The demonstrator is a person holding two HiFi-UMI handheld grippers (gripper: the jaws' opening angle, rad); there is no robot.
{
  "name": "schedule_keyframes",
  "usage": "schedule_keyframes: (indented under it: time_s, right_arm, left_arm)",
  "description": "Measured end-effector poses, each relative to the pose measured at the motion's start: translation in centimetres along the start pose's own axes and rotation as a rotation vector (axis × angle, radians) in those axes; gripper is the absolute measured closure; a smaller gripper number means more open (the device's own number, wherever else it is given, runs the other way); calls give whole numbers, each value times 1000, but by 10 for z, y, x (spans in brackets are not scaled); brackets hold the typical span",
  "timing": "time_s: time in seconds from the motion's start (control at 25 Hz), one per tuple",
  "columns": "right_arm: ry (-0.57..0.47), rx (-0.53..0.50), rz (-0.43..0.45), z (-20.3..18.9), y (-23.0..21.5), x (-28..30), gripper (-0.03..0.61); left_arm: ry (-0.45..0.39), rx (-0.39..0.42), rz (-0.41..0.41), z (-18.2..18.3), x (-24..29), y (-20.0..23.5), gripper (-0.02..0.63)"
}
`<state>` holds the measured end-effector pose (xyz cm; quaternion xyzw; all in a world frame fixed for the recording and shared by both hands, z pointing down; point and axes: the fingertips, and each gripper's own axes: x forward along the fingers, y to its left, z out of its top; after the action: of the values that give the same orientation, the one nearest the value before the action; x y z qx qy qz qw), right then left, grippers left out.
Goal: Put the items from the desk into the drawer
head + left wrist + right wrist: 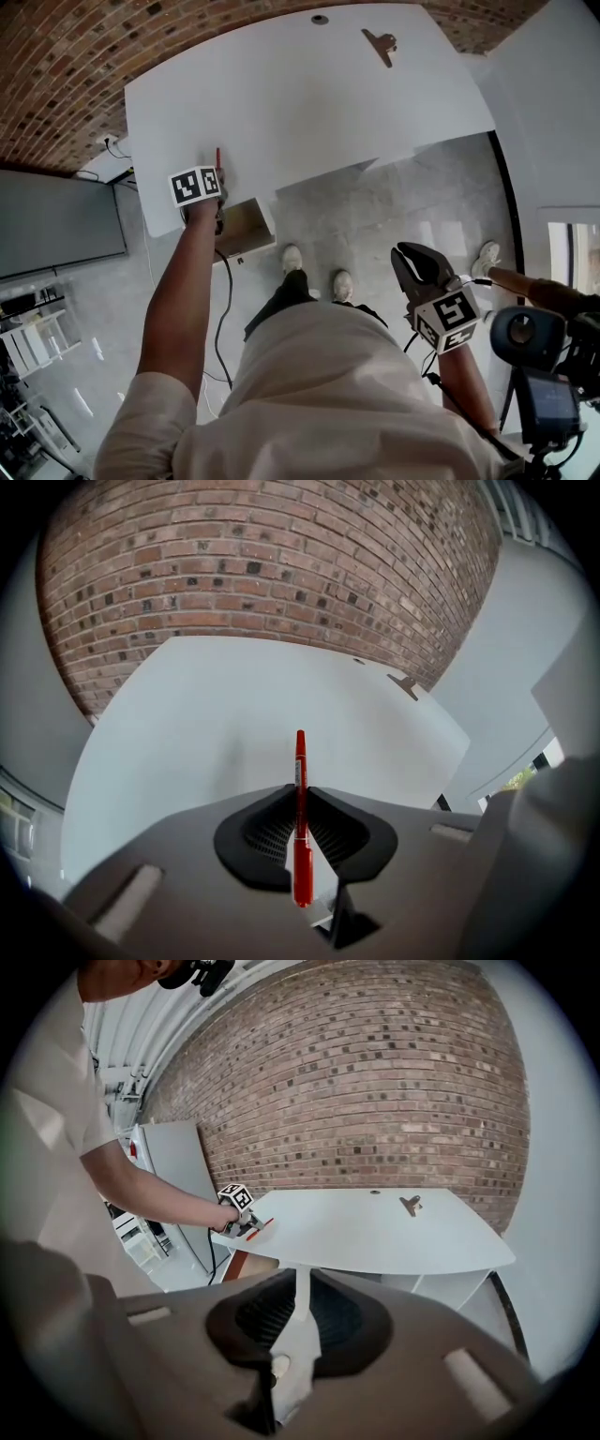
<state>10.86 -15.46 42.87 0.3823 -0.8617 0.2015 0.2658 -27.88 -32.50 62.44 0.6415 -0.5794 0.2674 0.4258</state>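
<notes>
Left hand-held gripper (300, 794) pinches red pen (300, 761) over desk (300, 94); head view adds open drawer (246, 228) (below desk edge).

The white desk (300, 103) has a bare, flat top and stands against a brick wall (66, 66). One dark clip (381, 43) lies flat on it toward the far right corner. A small dark round spot (320, 19), too small to identify, sits at the middle of the back edge.

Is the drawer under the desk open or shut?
Open: the drawer juts out past the desk's edge, its brown inside visible.
</notes>
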Motion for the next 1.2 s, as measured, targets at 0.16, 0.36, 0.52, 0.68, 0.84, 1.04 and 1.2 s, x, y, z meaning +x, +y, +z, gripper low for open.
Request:
schedule_keyframes:
  time_s: [0.16,0.36,0.52,0.68,0.84,1.04,1.2]
  right_arm:
    - [-1,-38,58,-3,4,-5,546]
    - [3,-90,136,-15,6,-11,546]
    - [5,-134,195,-24,12,-18,545]
    - [29,-164,235,-39,18,-27,546]
    - [39,-206,265,-48,25,-33,545]
    - [68,-228,273,-50,34,-31,546]
    - [97,-243,268,-51,38,-20,545]
  left_arm:
    - [-25,-42,14,-27,-25,-2,566]
    - [-50,-104,44,-74,-53,-4,566]
    - [-66,-162,73,-115,-72,-5,566]
    - [-80,-210,91,-154,-83,-7,566]
    - [-85,-253,101,-186,-88,-6,566]
    - [-94,-276,84,-205,-82,0,566]
    - [-98,-291,73,-213,-62,14,566]
